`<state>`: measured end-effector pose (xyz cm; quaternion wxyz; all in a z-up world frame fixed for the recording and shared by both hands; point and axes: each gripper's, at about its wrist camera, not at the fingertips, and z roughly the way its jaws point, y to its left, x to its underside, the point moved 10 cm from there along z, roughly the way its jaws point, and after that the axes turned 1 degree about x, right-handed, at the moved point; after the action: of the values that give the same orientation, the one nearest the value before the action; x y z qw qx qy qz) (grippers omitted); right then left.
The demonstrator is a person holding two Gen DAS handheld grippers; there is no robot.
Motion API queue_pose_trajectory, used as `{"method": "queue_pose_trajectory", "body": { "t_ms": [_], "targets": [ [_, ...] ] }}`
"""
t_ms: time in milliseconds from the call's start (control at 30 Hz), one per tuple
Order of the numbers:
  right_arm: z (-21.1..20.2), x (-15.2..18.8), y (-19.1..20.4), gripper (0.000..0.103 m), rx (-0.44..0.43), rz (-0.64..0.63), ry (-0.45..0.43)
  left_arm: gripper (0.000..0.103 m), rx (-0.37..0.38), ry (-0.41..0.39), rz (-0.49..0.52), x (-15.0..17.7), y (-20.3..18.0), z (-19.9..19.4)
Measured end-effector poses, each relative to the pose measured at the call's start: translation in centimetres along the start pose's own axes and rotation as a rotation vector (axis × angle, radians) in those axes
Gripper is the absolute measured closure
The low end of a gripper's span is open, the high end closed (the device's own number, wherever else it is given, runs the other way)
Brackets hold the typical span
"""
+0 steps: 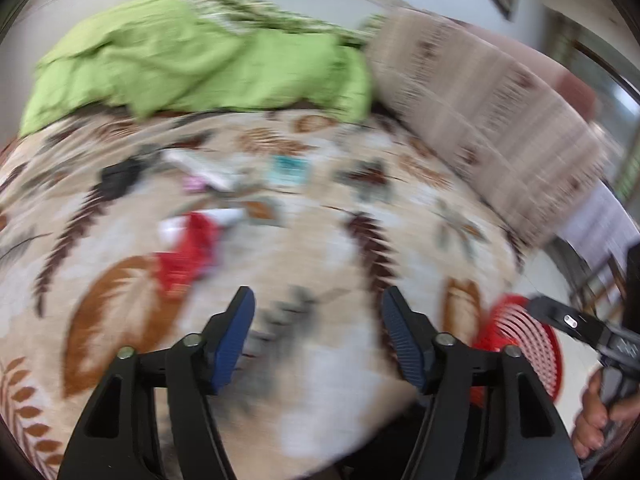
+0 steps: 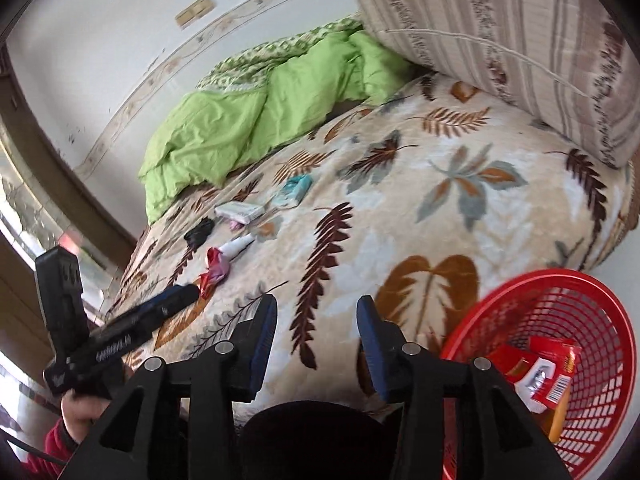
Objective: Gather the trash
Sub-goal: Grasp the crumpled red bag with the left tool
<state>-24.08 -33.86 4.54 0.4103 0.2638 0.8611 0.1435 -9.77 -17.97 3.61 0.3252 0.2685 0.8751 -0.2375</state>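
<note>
Trash lies on a leaf-patterned bed: a red wrapper [image 1: 188, 256] [image 2: 214, 268], a white tube [image 2: 238, 246], a black scrap [image 2: 199, 233], a white packet [image 2: 239, 211] and a teal packet [image 1: 289, 170] [image 2: 295, 188]. A red plastic basket [image 2: 560, 320] [image 1: 520, 344] stands at the bed's near right edge with red wrappers [image 2: 536, 372] inside. My left gripper [image 1: 318, 334] is open and empty over the blanket, the red wrapper ahead to its left; the view is blurred. My right gripper [image 2: 316, 336] is open and empty, left of the basket.
A green duvet [image 2: 256, 112] [image 1: 192, 64] is bunched at the far side of the bed. A striped pillow [image 2: 520, 36] [image 1: 480, 112] lies at the right. The left gripper's body [image 2: 120, 332] shows at the right wrist view's left.
</note>
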Motion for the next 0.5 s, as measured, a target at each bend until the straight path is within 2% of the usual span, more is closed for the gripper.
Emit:
{"method": "queue_pose_trajectory", "body": {
  "t_ms": [67, 133, 200, 267, 500],
  "targets": [
    [0.9, 0.1, 0.7, 0.055, -0.003, -0.019, 0.014, 0.031, -0.063, -0.005, -0.032, -0.4, 3.1, 0.5],
    [1.6, 0.1, 1.1, 0.054, -0.007, -0.030, 0.027, 0.027, -0.072, 0.021, -0.055, -0.5, 5.3, 1.6],
    [2.1, 0.2, 1.3, 0.054, -0.012, -0.040, 0.037, 0.027, -0.075, 0.038, -0.078, -0.5, 6.9, 3.1],
    [2.7, 0.2, 1.5, 0.054, -0.012, -0.047, 0.049, 0.027, -0.058, 0.064, -0.101, -0.4, 7.8, 4.6],
    [4.2, 0.3, 2.0, 0.054, -0.017, -0.061, 0.077, 0.027, -0.122, 0.091, -0.121, -0.3, 9.6, 9.2]
  ]
}}
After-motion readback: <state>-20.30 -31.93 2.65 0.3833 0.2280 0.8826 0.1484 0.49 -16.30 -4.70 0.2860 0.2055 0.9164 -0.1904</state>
